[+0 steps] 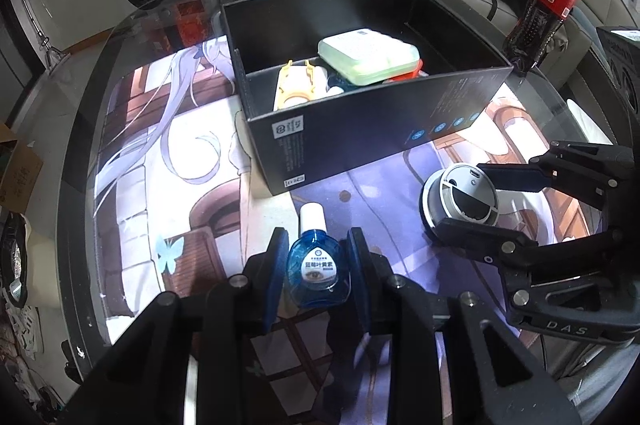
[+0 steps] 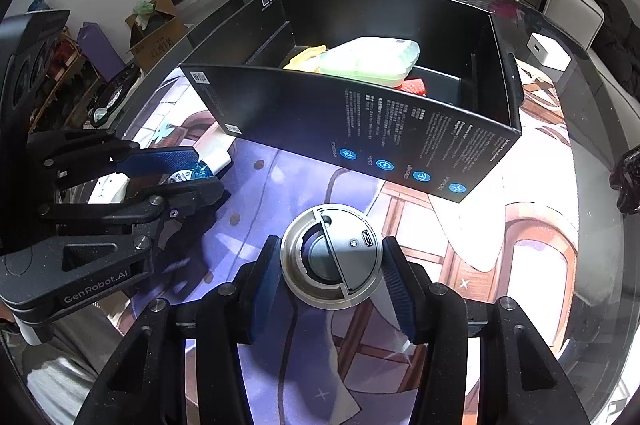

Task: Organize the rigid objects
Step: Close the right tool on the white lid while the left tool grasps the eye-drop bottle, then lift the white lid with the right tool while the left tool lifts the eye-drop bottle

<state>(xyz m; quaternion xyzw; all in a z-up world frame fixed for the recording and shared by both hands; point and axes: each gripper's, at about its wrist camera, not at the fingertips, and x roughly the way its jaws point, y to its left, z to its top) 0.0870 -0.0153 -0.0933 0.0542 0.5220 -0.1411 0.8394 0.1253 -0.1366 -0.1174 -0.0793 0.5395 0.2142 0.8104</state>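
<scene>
On the bench (image 1: 132, 129), I have both claws loaded: my left claw (image 1: 318, 265) is clamped on a blue bottle (image 1: 316, 267), my right claw (image 2: 330, 265) grips a round grey device (image 2: 332, 257). Both items sit just in front of the black box (image 1: 360, 129), which already holds a green case (image 1: 370, 59), a yellow piece (image 1: 294, 85) and something red. By my reckoning the sorting is well along; these two look like the last pieces left to lift in.
</scene>
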